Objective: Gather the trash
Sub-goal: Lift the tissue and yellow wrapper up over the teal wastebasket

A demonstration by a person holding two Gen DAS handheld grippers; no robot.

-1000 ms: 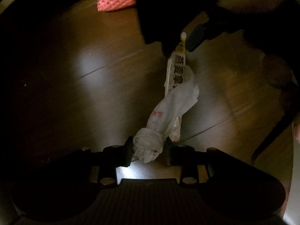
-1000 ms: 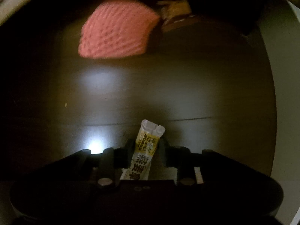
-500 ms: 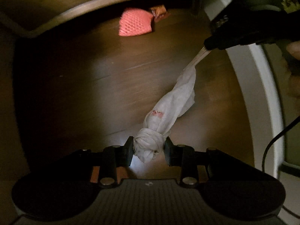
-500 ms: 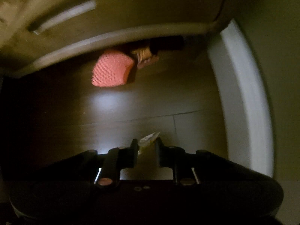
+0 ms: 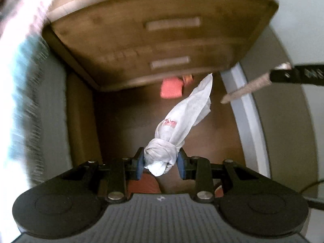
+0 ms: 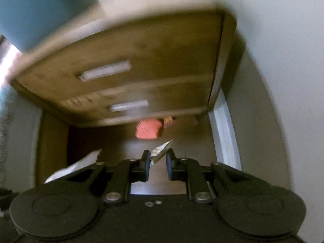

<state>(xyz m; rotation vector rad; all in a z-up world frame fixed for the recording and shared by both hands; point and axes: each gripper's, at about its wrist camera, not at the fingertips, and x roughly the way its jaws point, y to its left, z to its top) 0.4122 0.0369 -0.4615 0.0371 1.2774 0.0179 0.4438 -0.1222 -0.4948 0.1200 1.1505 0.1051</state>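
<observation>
Below, a wooden drawer unit [image 5: 162, 40] overhangs dark floor [image 5: 125, 121], a pale baseboard [image 5: 241, 105] edging its right. A pink mesh piece [image 6: 148, 129] lies under the unit. The left gripper [image 5: 161, 160] clamps a knotted white tissue [image 5: 178, 125]; the right gripper [image 6: 159, 160] pinches a snack wrapper [image 6: 161, 149].

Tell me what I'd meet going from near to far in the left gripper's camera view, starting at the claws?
left gripper clamped on the knotted white tissue → dark wood floor → pink mesh item lying on it → wooden nightstand with two drawers, its base above the pink item.
</observation>
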